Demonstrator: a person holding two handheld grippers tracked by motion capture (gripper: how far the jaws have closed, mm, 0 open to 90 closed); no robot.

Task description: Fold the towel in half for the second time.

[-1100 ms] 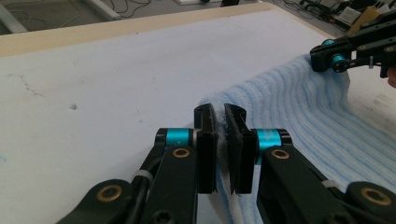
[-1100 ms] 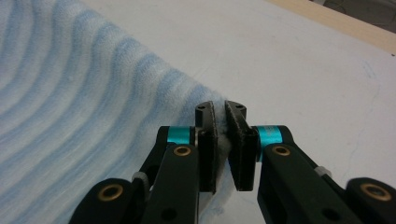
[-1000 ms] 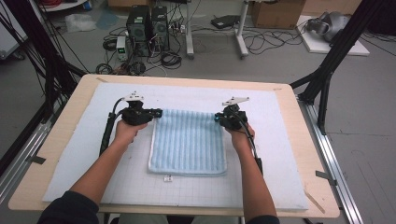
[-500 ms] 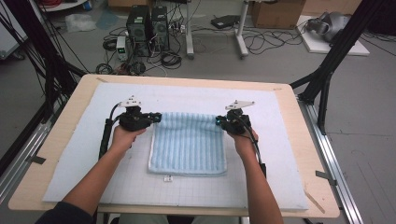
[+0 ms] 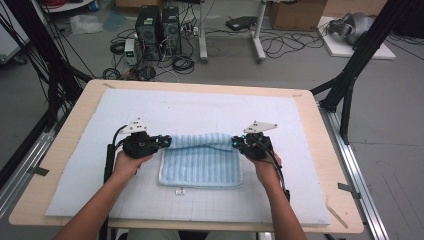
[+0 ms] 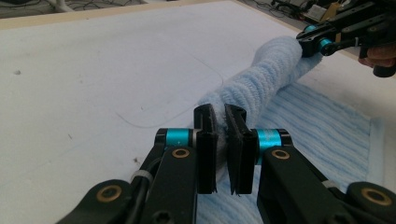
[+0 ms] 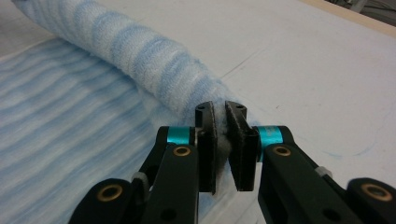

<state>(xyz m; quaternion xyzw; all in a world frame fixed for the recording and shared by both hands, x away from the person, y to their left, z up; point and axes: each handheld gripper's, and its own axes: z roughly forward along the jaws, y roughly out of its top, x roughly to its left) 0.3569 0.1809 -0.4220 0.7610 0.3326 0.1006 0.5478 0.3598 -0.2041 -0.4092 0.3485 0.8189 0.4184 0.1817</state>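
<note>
A light blue striped towel (image 5: 202, 162) lies on the white mat (image 5: 300, 150) that covers the wooden surface (image 5: 65, 120), roughly at the mat's middle. The towel's far edge is lifted and bunched into a thick roll (image 5: 200, 141) that sits above the flat part of the towel. The left gripper (image 5: 166, 141) is clamped on the roll's left end; in the left gripper view its jaws stand narrow with terry cloth pinched between them (image 6: 225, 140). The right gripper (image 5: 235, 142) is clamped on the roll's right end, its jaws likewise narrow around a tuft of towel (image 7: 223, 140). The near half of the towel lies flat on the mat, a small white tag (image 5: 178, 190) just beside its near edge.
</note>
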